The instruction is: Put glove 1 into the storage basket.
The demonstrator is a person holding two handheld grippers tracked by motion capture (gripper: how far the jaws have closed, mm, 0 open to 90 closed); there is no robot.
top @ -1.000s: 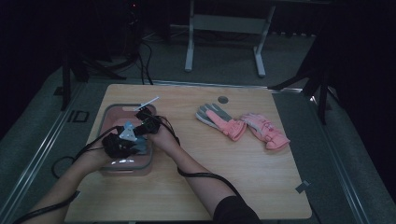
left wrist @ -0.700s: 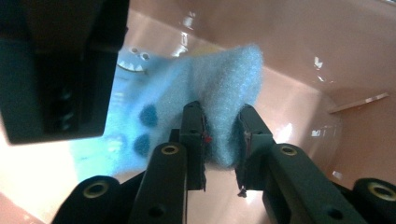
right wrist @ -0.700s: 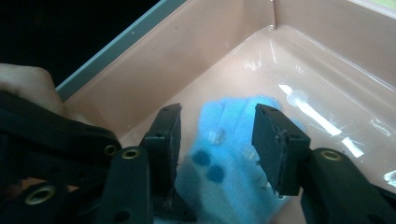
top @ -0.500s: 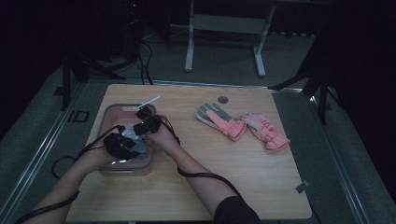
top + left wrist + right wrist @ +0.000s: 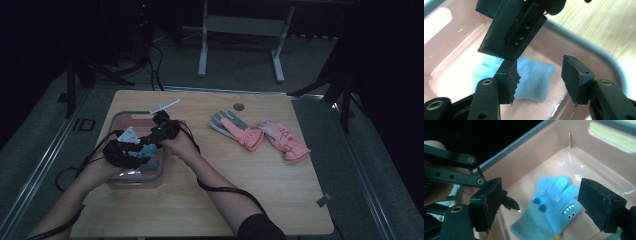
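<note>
Both grippers hang over a pink bin (image 5: 116, 125) at about 9 o'clock on the table (image 5: 260, 200). The left gripper (image 5: 537, 77) has its jaws spread wide with nothing between them; below the gap lies a blue glove (image 5: 534, 77) on the bin floor. The right gripper (image 5: 537, 205) is likewise wide open and empty, its jaws standing either side of the glove (image 5: 551, 205) without touching it. In the right gripper view the glove lies flat, fingers toward 12 o'clock, with dark blue dots and a toothy monster face near its 4 o'clock edge.

In the left gripper view, one jaw of the right gripper crosses in from 12 o'clock, just above the left one's left-hand jaw, and hides part of the glove. In the right gripper view the left gripper's black linkage enters from 9 o'clock, close beside the near jaw.

In the high view the left gripper (image 5: 131, 152) and right gripper (image 5: 159, 131) nearly meet over the bin, cables trailing off toward 6 and 7 o'clock. A white strip (image 5: 165, 106) lies at the bin's 12 o'clock side. Well apart, toward 2 o'clock, lie two pink gloves (image 5: 260, 134) side by side, one with a grey palm.

The table is pale wood with a small round hole (image 5: 239, 106) near its far edge and a tape patch (image 5: 324, 200) at 4 o'clock. Grey carpet (image 5: 240, 80) surrounds it; a white metal frame (image 5: 240, 30) stands beyond in a dark room.
</note>
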